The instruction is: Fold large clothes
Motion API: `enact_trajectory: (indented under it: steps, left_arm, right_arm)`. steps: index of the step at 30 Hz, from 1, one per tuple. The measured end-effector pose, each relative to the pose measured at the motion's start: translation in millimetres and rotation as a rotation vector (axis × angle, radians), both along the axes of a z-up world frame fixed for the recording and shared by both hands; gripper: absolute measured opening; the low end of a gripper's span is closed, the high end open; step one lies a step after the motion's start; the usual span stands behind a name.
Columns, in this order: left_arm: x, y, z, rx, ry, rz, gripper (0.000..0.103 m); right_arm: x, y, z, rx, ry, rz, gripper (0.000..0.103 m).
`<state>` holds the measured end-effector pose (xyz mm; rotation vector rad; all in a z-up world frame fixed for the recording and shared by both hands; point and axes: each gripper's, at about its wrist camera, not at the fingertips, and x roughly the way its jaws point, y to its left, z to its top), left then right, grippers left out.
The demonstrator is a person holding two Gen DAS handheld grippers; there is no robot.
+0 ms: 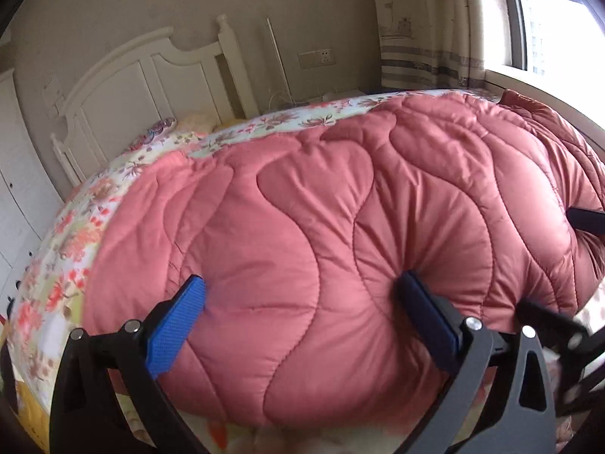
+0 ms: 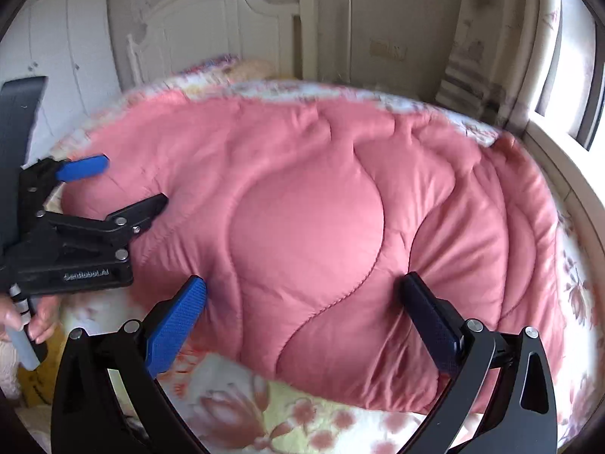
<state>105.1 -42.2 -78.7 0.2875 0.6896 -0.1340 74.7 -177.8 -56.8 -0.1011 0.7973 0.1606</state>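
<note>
A thick pink quilted comforter (image 1: pixel 321 204) lies folded on a floral bed sheet (image 1: pixel 72 249); it also fills the right wrist view (image 2: pixel 302 204). My left gripper (image 1: pixel 302 287) is open wide, its blue pads (image 1: pixel 177 321) pressed against the comforter's near edge on either side of a puffed section. My right gripper (image 2: pixel 302 287) is open wide too, straddling the comforter's near edge. The left gripper also shows at the left of the right wrist view (image 2: pixel 124 185), jaws apart around the comforter's left end. The right gripper's finger shows at the right edge of the left wrist view (image 1: pixel 586 219).
A white headboard (image 1: pixel 151 75) stands at the bed's far end, with pillows (image 1: pixel 162 130) before it. White wardrobe doors (image 2: pixel 68 38) stand at the left. A curtain (image 1: pixel 427 30) and a bright window (image 1: pixel 548 26) are at the right. Floral sheet (image 2: pixel 234 408) lies bare near me.
</note>
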Motion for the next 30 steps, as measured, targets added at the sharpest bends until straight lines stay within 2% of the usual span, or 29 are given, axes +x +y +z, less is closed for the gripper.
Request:
enact_trajectory:
  steps: [2,5,13,15,17,18,20,22,24,25,26,27,29,30]
  left_arm:
    - [4,3,-1,-0.026,0.018,-0.001,0.101]
    - [2,4,-4,-0.02,-0.004,-0.01,0.101]
    - [-2,4,-3,-0.021,-0.001,-0.01,0.101]
    - [-6,14,11,-0.058,0.02,-0.008,0.101]
    - [-11,31,29,-0.101,-0.025,0.016,0.101]
    - [-14,44,39,-0.109,-0.065,0.05,0.101]
    - [-13,67,44,-0.123,-0.072,0.09,0.101]
    - [-7,91,37,-0.146,-0.04,0.134,0.101]
    - [2,118,17,-0.185,0.032,0.178,0.1]
    - [5,125,9,-0.204,0.05,0.187,0.101]
    - [8,136,0,-0.257,0.082,0.177,0.101]
    - [10,141,-4,-0.291,0.103,0.171,0.101]
    - [18,155,-8,-0.387,0.172,0.163,0.101]
    - [20,157,-7,-0.392,0.183,0.158,0.101]
  right_arm:
    - [1,10,-8,-0.079,-0.014,-0.003,0.099]
    - [5,10,-9,-0.076,0.002,-0.01,0.099]
    - [2,9,-11,-0.067,0.005,-0.012,0.099]
    - [1,7,-8,-0.06,0.011,-0.013,0.099]
    - [-5,5,2,-0.045,0.01,-0.021,0.098]
    - [-12,1,12,-0.033,-0.023,-0.022,0.098]
    - [-26,-13,27,-0.025,-0.088,-0.051,0.098]
    - [-34,-37,35,0.007,-0.107,-0.108,0.098]
    - [-39,-60,31,0.057,-0.098,-0.133,0.096]
    - [-40,-71,24,0.076,-0.087,-0.146,0.087]
    - [-39,-79,17,0.085,-0.07,-0.163,0.073]
    - [-37,-89,6,0.099,-0.047,-0.187,0.069]
    - [-34,-97,-4,0.144,-0.058,-0.168,0.069]
    - [-33,-95,-5,0.128,-0.057,-0.166,0.069]
